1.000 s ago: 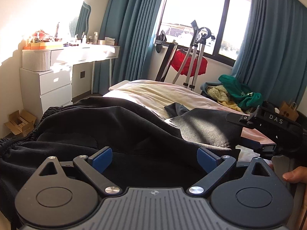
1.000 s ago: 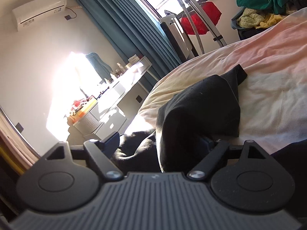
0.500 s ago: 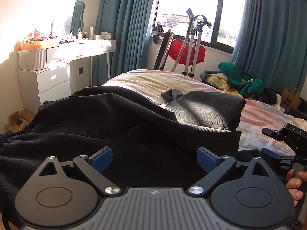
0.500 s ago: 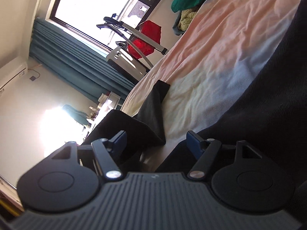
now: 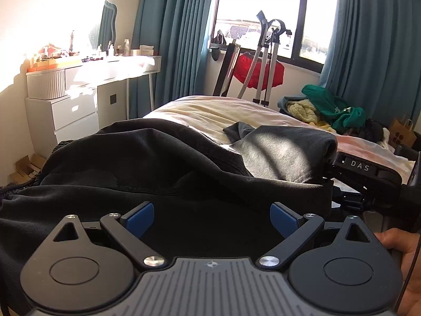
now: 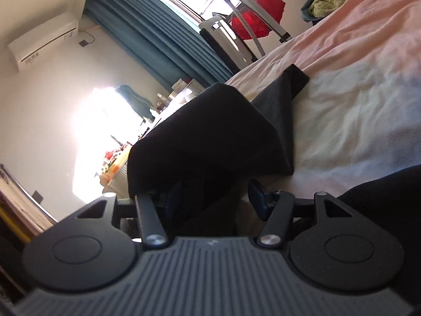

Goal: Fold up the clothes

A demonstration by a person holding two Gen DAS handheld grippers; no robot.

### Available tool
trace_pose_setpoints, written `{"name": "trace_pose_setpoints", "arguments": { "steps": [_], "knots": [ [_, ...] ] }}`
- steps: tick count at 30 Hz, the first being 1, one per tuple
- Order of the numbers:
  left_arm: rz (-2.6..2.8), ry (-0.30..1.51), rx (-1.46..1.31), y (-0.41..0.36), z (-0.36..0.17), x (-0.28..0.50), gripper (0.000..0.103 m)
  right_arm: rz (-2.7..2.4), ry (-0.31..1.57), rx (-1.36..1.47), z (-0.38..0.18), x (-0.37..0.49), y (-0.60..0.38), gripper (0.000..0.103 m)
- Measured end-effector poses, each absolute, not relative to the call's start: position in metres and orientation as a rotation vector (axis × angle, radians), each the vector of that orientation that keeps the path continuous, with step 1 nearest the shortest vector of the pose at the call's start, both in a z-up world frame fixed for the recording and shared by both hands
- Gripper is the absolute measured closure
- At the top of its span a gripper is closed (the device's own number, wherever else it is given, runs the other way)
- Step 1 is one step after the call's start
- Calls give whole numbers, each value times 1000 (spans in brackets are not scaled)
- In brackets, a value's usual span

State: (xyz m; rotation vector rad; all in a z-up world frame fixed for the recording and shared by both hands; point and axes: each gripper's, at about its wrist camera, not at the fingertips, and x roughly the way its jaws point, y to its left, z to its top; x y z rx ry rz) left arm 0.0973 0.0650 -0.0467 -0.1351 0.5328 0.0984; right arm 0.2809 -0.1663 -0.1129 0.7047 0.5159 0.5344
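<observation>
A black garment (image 5: 136,163) lies bunched on the bed, with a folded-over flap (image 5: 286,155) toward the right. My left gripper (image 5: 211,217) is open, its blue pads (image 5: 139,217) wide apart just above the black cloth, holding nothing. My right gripper (image 6: 215,194) is open at the flap's right edge; it shows in the left wrist view (image 5: 365,173) too. In the right wrist view the black flap (image 6: 205,142) drapes over the left finger and hides its pad, while the right blue pad (image 6: 259,197) stands clear.
The bed (image 5: 210,110) has a cream and pink sheet (image 6: 355,100). A white dresser and desk (image 5: 76,97) stand at left. A red item on a stand (image 5: 259,68) is by the window. A heap of green and yellow clothes (image 5: 329,108) lies at right.
The right gripper swung away to the right and has come back to the flap's edge, with cloth over its left finger again. The left gripper stayed open over the black cloth.
</observation>
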Motion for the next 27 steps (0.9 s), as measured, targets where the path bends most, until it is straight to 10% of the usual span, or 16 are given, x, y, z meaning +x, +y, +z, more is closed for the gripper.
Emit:
{"name": "trace_pose_setpoints", "arguments": {
  "steps": [17, 27],
  "knots": [
    [113, 555, -124, 68, -49, 108, 6, 466, 326, 1051, -98, 257, -241, 31],
    [103, 574, -159, 85, -58, 128, 6, 308, 573, 873, -114, 393, -212, 33]
  ]
}}
